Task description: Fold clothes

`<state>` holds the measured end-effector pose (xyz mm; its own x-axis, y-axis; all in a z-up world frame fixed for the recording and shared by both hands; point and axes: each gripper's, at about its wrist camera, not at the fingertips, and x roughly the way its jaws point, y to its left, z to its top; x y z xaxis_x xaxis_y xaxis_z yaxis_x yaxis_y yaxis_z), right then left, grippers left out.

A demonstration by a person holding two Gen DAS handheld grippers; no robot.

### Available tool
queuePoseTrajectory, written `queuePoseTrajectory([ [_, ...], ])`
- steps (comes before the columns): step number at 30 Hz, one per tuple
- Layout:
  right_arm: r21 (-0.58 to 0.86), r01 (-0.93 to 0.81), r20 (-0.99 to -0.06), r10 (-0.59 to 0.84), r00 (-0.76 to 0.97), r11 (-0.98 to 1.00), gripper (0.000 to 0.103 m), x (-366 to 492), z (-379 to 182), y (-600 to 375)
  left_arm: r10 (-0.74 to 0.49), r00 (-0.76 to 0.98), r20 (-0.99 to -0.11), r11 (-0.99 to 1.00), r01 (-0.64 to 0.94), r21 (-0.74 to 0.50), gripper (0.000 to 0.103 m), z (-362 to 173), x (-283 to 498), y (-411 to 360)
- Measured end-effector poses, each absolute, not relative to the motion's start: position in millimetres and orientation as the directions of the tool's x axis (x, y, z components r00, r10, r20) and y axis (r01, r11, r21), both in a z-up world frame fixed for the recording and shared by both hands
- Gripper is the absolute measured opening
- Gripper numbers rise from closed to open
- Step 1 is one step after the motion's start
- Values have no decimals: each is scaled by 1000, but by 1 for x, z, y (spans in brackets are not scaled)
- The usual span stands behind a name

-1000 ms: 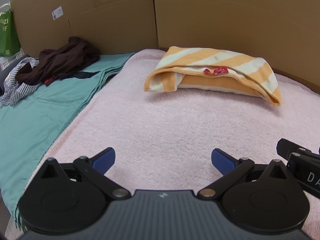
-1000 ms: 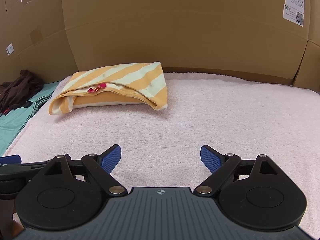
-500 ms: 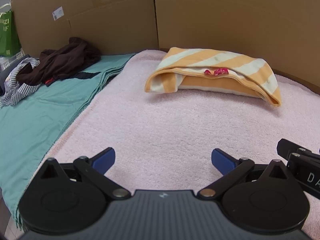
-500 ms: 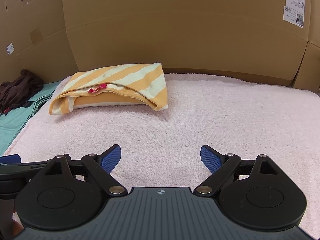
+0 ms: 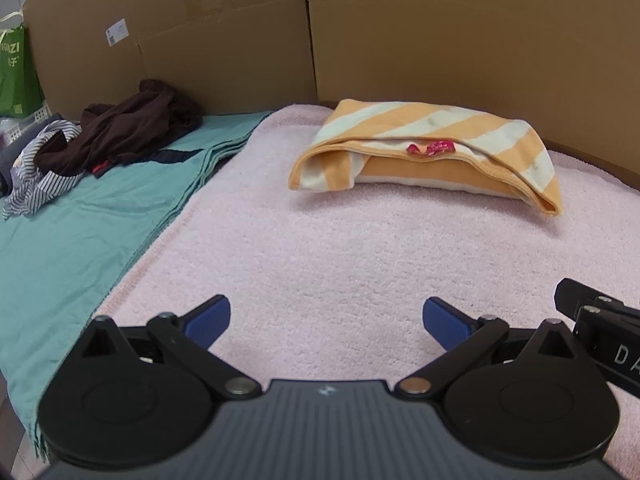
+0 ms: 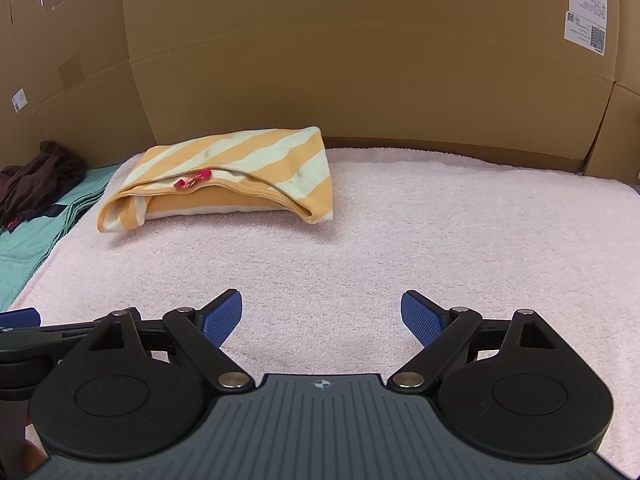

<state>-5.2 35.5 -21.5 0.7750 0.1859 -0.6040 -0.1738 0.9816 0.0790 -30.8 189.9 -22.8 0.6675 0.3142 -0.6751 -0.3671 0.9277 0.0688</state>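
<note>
Tall cardboard walls (image 6: 360,60) along the back and sides, brown and creased, with a white shipping label (image 6: 586,16) high at the right in the right wrist view and a smaller sticker (image 5: 117,32) at the left in the left wrist view. Below them, a pink terry towel (image 6: 440,240) spread flat as the work surface, filling most of both views. To its left, a teal sheet (image 5: 80,232) laid alongside, edge layered in folds where it meets the pink. On that sheet, well apart from the work area, a heap of dark brown clothing (image 5: 132,128) slumped over a navy-and-white striped garment (image 5: 36,176). Behind the heap, a green shopping bag (image 5: 16,76) upright against the cardboard.

Near the back of the pink towel, left of centre, an orange-and-cream striped garment (image 6: 232,172) folded into a rough, puffy bundle, top flap drooping over the lower layers, a small pink tag (image 6: 192,179) showing at the opening. Not touched by either tool.

In the foreground, left gripper (image 5: 326,318) with blue pads (image 5: 210,316) spread wide, nothing between them, over bare pink towel. Right gripper (image 6: 322,316) likewise wide apart and empty, just beside the left one, short of the striped bundle.
</note>
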Motion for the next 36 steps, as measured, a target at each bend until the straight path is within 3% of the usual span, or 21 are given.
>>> queuePoseTrajectory([
  [30,74,-173,-598,183,781,982,89,-7,-20,36,310,686,-658,931,-358,66,102,-24,-34,189],
  [36,75,-169,-593,180,785,983,89,-8,-18,35,273,695,-665,936,-351,17,102,-24,-36,194],
])
